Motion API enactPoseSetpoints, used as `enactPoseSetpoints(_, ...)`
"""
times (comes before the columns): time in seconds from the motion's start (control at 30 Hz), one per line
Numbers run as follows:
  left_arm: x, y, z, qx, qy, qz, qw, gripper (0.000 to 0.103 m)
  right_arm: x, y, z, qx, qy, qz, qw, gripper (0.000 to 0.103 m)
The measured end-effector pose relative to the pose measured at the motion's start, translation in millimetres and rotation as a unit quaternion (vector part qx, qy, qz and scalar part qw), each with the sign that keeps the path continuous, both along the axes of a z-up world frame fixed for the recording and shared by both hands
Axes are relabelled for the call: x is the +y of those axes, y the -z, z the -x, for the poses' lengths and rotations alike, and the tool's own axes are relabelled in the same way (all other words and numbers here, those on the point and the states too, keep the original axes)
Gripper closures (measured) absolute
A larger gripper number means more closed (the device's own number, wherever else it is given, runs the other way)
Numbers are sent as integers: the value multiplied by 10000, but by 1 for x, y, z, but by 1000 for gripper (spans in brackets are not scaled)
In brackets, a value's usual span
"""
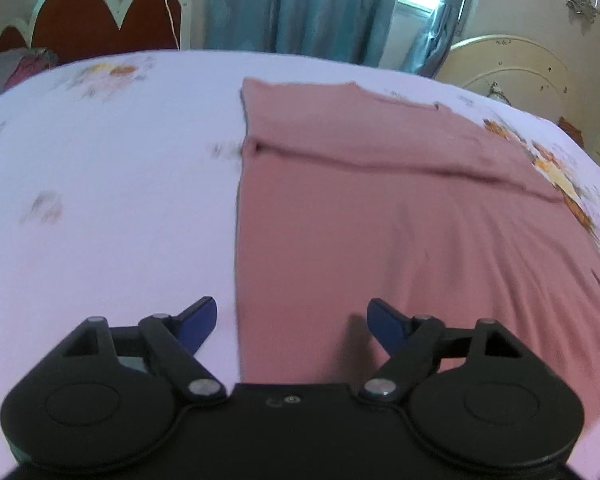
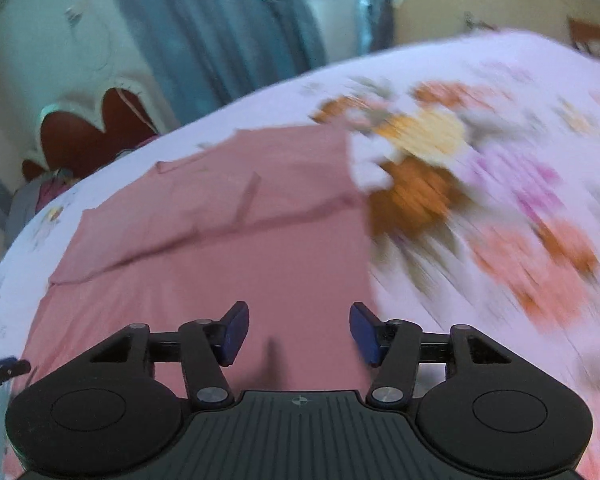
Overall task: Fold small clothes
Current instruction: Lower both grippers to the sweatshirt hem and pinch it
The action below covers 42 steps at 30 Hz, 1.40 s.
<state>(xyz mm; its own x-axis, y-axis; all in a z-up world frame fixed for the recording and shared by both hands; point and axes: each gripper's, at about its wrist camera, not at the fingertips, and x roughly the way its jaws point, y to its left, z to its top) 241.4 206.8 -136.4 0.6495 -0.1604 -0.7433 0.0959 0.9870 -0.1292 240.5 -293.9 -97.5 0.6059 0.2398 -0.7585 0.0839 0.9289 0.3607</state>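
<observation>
Pink garment (image 1: 400,216) lengthwise, away from camera

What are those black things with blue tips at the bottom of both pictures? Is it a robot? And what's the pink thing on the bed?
It's no robot: a person holds a grabbing tool in each hand, and each tool carries a camera looking along its two fingers. One picture comes from the left gripper, the other from the right gripper. The blue tips are their finger pads. The pink thing is a piece of clothing, the pink garment, lying flat on the flowery bedsheet with one part already folded across. Both grippers are open and hold nothing; they hover over its near edge.
</observation>
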Motion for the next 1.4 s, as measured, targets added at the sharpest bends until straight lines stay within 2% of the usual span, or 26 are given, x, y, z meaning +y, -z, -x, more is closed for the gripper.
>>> enactPoseSetpoints(0.17, 10, 5, 33, 132, -93, 366, 9992, 26, -28, 16, 49, 456, 131, -573, 9972, 43)
enactPoseSetpoints(0.33, 22, 8, 58, 186, -191, 1264, 9916, 26, -27, 20, 80, 507, -41, -1146, 9921, 43)
enactPoseSetpoints(0.5, 37, 17, 73, 211, -213, 2179, 9755, 29, -24, 23, 103, 474, -195, -1506, 9873, 43)
enactPoseSetpoints(0.63, 49, 27, 56, 237, -406, 2801, 9588, 44, -37, 29, 92, 355, 15, -1940, 9804, 44)
enactPoseSetpoints(0.67, 49, 29, 51, 262, -436, 2861, 9569, 49, -40, 32, 85, 317, 111, -1959, 9801, 44)
enactPoseSetpoints(0.73, 45, 32, 42, 319, -422, 2891, 9558, 51, -43, 37, 71, 323, 190, -2105, 9769, 45)
enactPoseSetpoints(0.8, 40, 31, 40, 318, -341, 2832, 9579, 51, -42, 39, 64, 390, 98, -2138, 9761, 55)
enactPoseSetpoints(0.87, 39, 32, 46, 308, -282, 2889, 9564, 52, -38, 41, 67, 518, -168, -2254, 9727, 71)
enactPoseSetpoints(0.9, 40, 33, 48, 315, -279, 2893, 9563, 57, -34, 42, 73, 564, -304, -2230, 9727, 74)
enactPoseSetpoints(0.93, 40, 35, 50, 325, -284, 2865, 9571, 61, -31, 41, 77, 538, -372, -2176, 9738, 81)
enactPoseSetpoints(0.97, 41, 36, 50, 314, -335, 2756, 9602, 84, -31, 41, 80, 509, -355, -2191, 9737, 87)
enactPoseSetpoints(1.0, 42, 34, 50, 328, -411, 2606, 9640, 96, -33, 41, 81, 460, -310, -2257, 9726, 88)
enactPoseSetpoints(1.03, 45, 30, 52, 188, -481, 2654, 9628, 96, -35, 36, 82, 340, -282, -2278, 9727, 88)
enactPoseSetpoints(1.1, 54, 19, 61, -230, -580, 2987, 9523, 96, -44, 20, 85, -4, -217, -2325, 9724, 89)
enactPoseSetpoints(1.13, 55, 17, 63, -299, -598, 3003, 9515, 95, -50, 12, 86, -155, -197, -2391, 9707, 89)
enactPoseSetpoints(1.23, 51, 33, 56, 74, -603, 2752, 9595, 95, -58, 10, 88, -223, -158, -2323, 9723, 88)
enactPoseSetpoints(1.3, 48, 46, 55, 261, -651, 2822, 9568, 93, -57, 29, 87, 103, -141, -2275, 9736, 88)
enactPoseSetpoints(1.33, 49, 49, 57, 205, -725, 2909, 9538, 92, -57, 38, 87, 271, -139, -2327, 9721, 88)
enactPoseSetpoints(1.37, 49, 49, 58, 187, -765, 2970, 9516, 89, -59, 42, 89, 321, -94, -2353, 9713, 79)
enactPoseSetpoints(1.4, 49, 48, 58, 153, -760, 3005, 9506, 79, -60, 42, 92, 307, 24, -2347, 9716, 67)
